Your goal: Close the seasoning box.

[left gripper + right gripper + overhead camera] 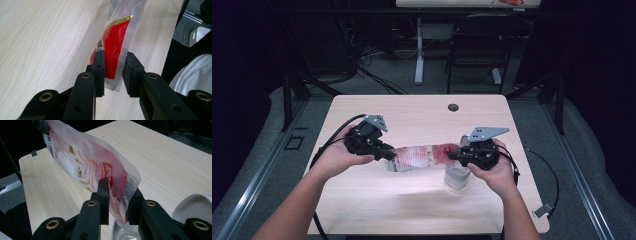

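A flat plastic pouch (419, 156), clear with red print and a gold band, hangs level above the table between my two grippers. My left gripper (389, 155) is shut on its one end; in the left gripper view the pouch (116, 42) stands on edge between the pads of that gripper (113, 72). My right gripper (453, 155) is shut on the other, red end. In the right gripper view the pouch (82, 162) bulges between the jaws of that gripper (118, 197). A clear jar (457, 176) with a white rim (193, 207) stands just below the right gripper.
The light wooden table (412, 110) has a cable hole (453, 107) near its far edge. Behind it stand a black chair (477, 45) and a white desk leg (419, 50). A small white tag (542, 210) lies on the floor at the right.
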Tool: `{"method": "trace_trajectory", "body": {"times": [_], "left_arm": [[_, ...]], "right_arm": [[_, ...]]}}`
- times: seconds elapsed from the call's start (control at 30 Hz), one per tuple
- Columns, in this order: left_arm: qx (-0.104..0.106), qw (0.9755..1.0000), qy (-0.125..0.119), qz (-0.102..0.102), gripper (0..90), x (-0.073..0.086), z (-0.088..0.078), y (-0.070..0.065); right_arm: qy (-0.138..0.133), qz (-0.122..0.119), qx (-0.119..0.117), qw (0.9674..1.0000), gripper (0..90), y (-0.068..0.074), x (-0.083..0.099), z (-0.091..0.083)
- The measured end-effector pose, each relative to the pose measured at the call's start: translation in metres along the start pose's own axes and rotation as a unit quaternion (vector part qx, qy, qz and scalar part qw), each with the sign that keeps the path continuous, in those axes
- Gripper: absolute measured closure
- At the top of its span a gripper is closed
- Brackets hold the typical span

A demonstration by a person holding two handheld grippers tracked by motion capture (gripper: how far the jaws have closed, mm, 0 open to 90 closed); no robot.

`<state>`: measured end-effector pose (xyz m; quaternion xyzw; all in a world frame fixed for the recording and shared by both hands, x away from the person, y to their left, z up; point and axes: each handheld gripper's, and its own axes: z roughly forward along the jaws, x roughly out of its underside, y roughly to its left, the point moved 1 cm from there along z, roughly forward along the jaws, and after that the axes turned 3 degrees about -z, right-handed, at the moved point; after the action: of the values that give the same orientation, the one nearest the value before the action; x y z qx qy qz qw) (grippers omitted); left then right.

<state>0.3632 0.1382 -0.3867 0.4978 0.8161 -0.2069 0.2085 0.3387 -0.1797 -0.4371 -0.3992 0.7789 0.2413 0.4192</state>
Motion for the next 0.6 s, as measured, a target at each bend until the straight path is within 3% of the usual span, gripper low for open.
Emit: {"method": "trace_trajectory", "body": {"times": [0.27, 0.6], "left_arm": [[0.001, 1.0, -0.002, -0.002, 73.5, -0.0017, -0.0014, 0.0001], [0.003, 1.0, -0.003, 0.002, 73.8, -0.004, -0.0027, -0.0001]], "right_arm": [[-0.009, 0.003, 0.004, 0.9999, 79.6, -0.0032, 0.0007, -0.0105], [-0.014, 0.007, 0.006, 0.9999, 86.7, -0.0046, 0.0022, -0.0103]]}}
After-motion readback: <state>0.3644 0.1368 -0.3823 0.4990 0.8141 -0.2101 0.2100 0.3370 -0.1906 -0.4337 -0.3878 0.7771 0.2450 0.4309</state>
